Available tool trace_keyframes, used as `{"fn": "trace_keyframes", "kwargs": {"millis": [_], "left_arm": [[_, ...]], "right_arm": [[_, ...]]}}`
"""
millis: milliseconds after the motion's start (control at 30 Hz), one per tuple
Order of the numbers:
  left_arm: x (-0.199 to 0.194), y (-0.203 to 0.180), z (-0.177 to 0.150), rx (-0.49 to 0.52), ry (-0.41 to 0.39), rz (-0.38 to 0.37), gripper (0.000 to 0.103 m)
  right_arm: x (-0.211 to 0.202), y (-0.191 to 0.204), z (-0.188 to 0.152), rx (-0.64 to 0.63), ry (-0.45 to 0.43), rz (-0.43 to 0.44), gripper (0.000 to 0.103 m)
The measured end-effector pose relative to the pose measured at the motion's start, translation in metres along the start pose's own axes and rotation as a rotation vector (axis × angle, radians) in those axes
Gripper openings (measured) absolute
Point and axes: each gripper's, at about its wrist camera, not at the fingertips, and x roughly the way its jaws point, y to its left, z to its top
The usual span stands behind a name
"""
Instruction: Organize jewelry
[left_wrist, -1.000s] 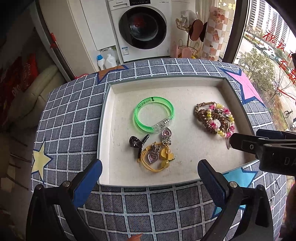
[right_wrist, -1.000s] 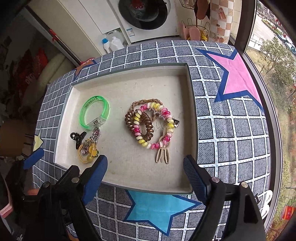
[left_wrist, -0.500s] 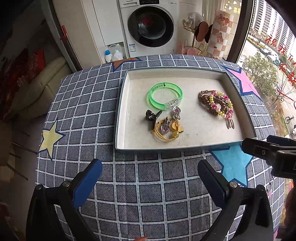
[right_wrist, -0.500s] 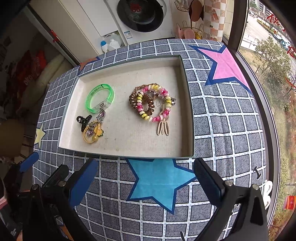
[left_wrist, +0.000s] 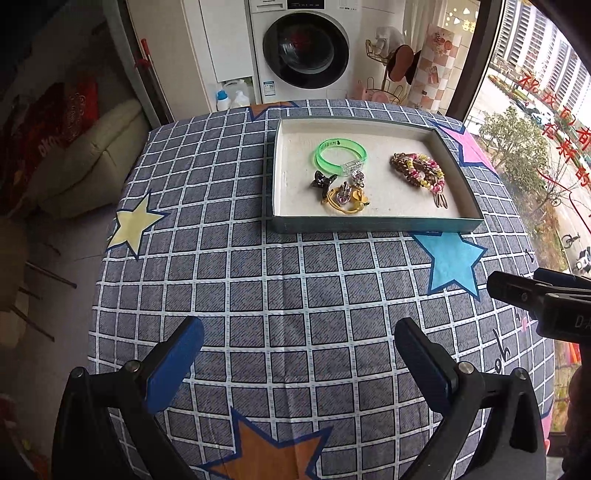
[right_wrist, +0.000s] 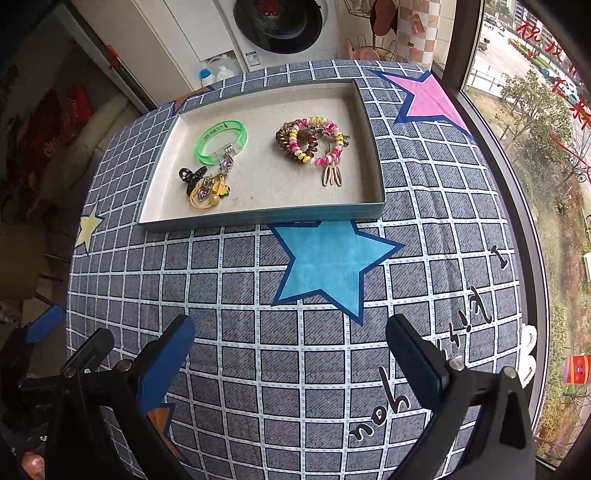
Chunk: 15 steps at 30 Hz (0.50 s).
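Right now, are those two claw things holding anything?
Left gripper: open, holding nothing.
Right gripper: open, holding nothing.

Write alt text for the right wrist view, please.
A shallow tray on a checked, star-printed tablecloth holds a green bangle, coiled hair ties and a small clip. The open right gripper hovers nearer the camera.

Daylight from window (left_wrist: 532, 122) at right; even, bright, soft illumination. Shadows faint on the checked tablecloth (left_wrist: 295, 288). Slight reflective glare on washing machine door (left_wrist: 306, 46). Left room side dim. Strong fisheye barrel distortion, dark vignette at corners. Both views sharp centrally; no motion blur noted.
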Motion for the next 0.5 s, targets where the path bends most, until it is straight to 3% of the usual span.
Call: {"fn": "trace_keyframes", "kwargs": {"millis": [500], "left_arm": [[-0.103,0.025,-0.021,-0.027,-0.218,0.002,0.103]], "right_arm": [[-0.109,0.042,-0.045,-0.06,-0.275,-0.085,0.103]]}}
